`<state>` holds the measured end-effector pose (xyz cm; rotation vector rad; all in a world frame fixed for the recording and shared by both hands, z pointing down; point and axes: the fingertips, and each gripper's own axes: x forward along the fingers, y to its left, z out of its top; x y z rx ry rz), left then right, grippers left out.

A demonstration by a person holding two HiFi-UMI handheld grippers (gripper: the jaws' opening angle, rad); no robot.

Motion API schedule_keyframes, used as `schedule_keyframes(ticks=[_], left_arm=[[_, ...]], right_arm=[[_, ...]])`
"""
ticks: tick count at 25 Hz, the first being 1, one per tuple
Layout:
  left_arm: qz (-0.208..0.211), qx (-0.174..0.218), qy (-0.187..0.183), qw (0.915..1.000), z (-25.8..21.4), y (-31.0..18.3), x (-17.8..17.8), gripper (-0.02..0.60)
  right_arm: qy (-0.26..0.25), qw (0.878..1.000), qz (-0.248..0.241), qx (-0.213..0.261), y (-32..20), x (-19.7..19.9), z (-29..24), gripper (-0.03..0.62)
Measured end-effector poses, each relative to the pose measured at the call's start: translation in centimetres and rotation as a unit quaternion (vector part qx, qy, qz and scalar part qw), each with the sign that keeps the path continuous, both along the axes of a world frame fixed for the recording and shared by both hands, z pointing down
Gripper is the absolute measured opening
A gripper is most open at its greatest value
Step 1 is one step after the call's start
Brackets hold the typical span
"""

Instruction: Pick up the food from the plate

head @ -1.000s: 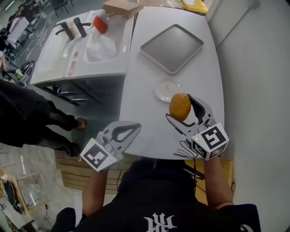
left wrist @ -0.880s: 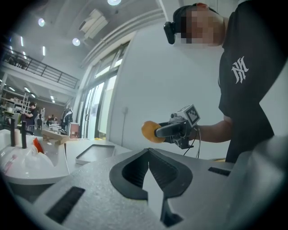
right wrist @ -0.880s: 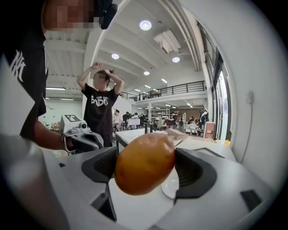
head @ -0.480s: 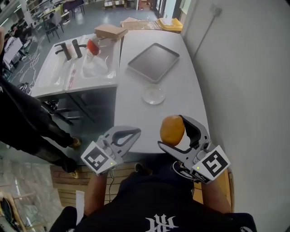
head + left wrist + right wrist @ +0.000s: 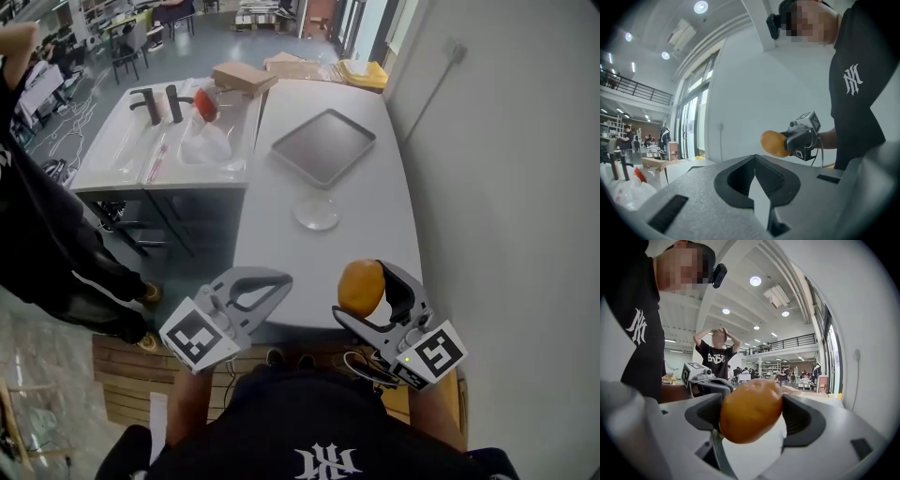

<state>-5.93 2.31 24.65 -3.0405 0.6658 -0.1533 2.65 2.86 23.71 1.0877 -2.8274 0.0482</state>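
The white table (image 5: 319, 253) runs ahead of you, with the grey tray (image 5: 323, 147) toward its far end. Your left gripper (image 5: 281, 279) hangs over the near edge, its jaws pressed together on nothing. At its 3 o'clock, your right gripper (image 5: 359, 291) pinches the orange-brown food (image 5: 361, 281) between both jaws. The plate (image 5: 317, 214) sits at 6 o'clock from the tray, and the food is held off it in the air, at the plate's 5 o'clock.

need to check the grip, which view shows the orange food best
The right gripper view: the food fills the frame's middle, clamped in the right tool. The head view shows it small from above; the left gripper view shows it small and far off.
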Motion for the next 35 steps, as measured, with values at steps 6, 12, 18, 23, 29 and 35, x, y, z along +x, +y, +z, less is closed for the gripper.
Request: schedule_keyframes(ticks=[6,12,18,23,29,35], left_arm=[[0.006,-0.006,-0.024,0.9997,-0.1,1.5,3.1,0.003],[-0.004,-0.005,-0.031,0.9995,-0.1,2.6,5.4,0.003],[-0.004,-0.010,-0.044,0.9990,1.1,3.7,8.3,0.003],[0.005,-0.030,-0.044,0.9986,2.2,4.6,10.0,0.003],[0.009,-0.033,-0.047,0.9983,2.9,5.0,11.7,0.003],[0.011,-0.034,-0.044,0.9984,2.8,5.0,12.6,0.003]], right_arm=[[-0.033,0.999,-0.020,-0.006,0.2,1.9,0.0,0.391],[-0.053,0.997,-0.054,0.008,0.7,3.1,-0.4,0.391],[-0.069,0.995,-0.068,0.005,1.6,5.6,0.8,0.391],[-0.071,0.994,-0.080,0.005,2.3,6.5,1.1,0.391],[-0.082,0.993,-0.090,0.003,2.9,7.6,1.5,0.391],[-0.090,0.992,-0.084,-0.008,3.1,8.6,2.1,0.391]])
